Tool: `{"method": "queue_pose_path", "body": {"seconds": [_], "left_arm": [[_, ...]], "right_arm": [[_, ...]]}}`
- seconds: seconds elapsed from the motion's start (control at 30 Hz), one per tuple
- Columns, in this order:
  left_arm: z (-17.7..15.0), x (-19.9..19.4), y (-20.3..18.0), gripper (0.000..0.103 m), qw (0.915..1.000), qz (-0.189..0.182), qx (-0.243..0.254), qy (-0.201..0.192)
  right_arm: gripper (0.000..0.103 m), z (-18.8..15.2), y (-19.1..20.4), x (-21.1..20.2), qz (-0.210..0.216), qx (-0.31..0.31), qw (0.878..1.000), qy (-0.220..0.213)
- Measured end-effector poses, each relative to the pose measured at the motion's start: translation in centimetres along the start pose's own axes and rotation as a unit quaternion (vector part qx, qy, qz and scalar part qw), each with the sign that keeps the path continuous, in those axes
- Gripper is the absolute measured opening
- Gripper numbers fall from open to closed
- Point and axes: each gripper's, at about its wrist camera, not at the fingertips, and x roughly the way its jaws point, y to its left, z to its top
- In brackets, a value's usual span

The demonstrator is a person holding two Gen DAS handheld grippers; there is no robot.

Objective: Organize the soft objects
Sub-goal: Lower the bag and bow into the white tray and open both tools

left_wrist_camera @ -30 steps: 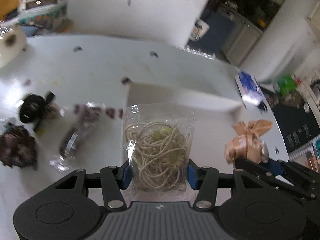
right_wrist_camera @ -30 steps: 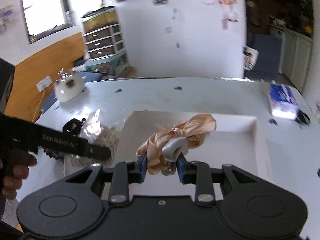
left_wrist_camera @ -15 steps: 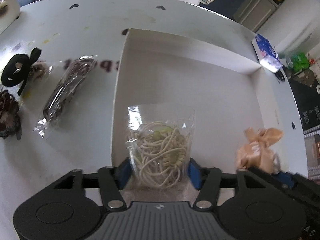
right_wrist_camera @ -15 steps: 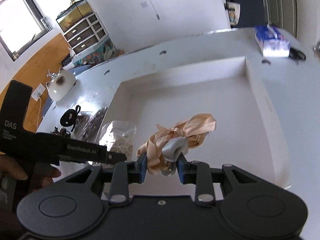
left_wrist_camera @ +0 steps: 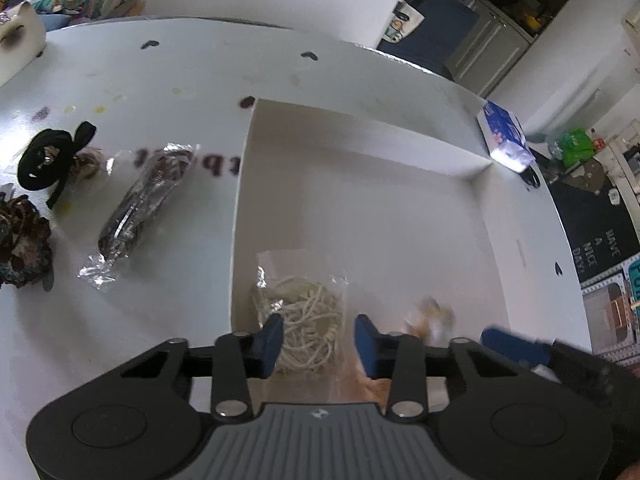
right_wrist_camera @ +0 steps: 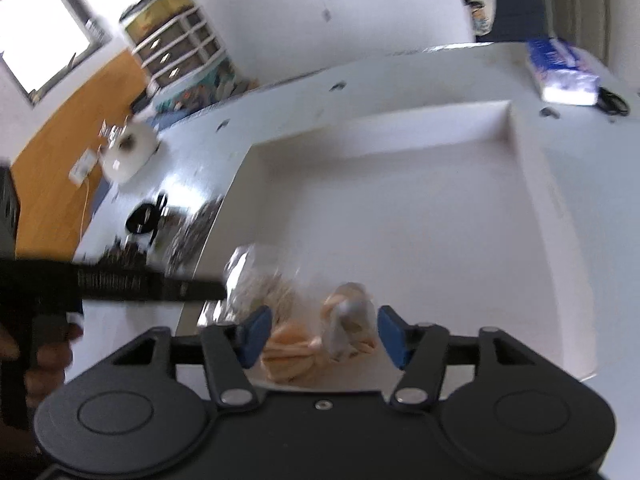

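Right wrist: peach scrunchie [right_wrist_camera: 320, 336] lying loose between opening jaws, in tray [right_wrist_camera: 440, 216].

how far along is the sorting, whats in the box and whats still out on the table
Two items lie in the white box: the bag of cream hair ties and the peach bow clip. Neither is gripped; the left gripper is closing, the right gripper is opening. Still out on the table: the foil-wrapped pack, black band and dark scrunchie.
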Motion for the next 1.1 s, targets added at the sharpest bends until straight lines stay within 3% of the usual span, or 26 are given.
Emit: {"method": "queue_pose_path", "body": {"seconds": [0.07,0.13,0.3,0.6,0.73,1.03,1.1], "left_arm": [[-0.2,0.2,0.0,0.031,1.0000,-0.004,0.003,0.009],[-0.3,0.6,0.0,0.031,0.9998,-0.006,0.006,0.019],[-0.7,2.2,0.5,0.030,0.9990,0.006,0.004,0.044],[-0.9,2.3,0.1,0.030,0.9991,0.019,0.015,0.034],[-0.9,1.8,0.1,0.030,0.9995,0.021,0.014,0.020],[-0.8,0.9,0.5,0.032,0.9997,0.025,0.004,0.008],[-0.8,0.8,0.4,0.039,0.9997,0.023,0.007,0.006]], "right_arm": [[0.040,0.5,-0.7,-0.3,-0.002,0.020,1.000,-0.008],[0.036,0.9,-1.0,-0.2,-0.007,0.023,1.000,-0.007],[0.036,1.2,-1.0,0.7,0.005,0.009,1.000,0.013],[0.036,2.0,-0.3,4.1,-0.001,-0.017,1.000,0.020],[0.036,1.8,-0.8,6.3,-0.011,-0.003,0.998,0.058],[0.036,0.4,-1.3,5.1,-0.026,-0.004,0.995,0.100],[0.036,0.4,-1.2,4.6,-0.022,-0.001,0.996,0.089]]}}
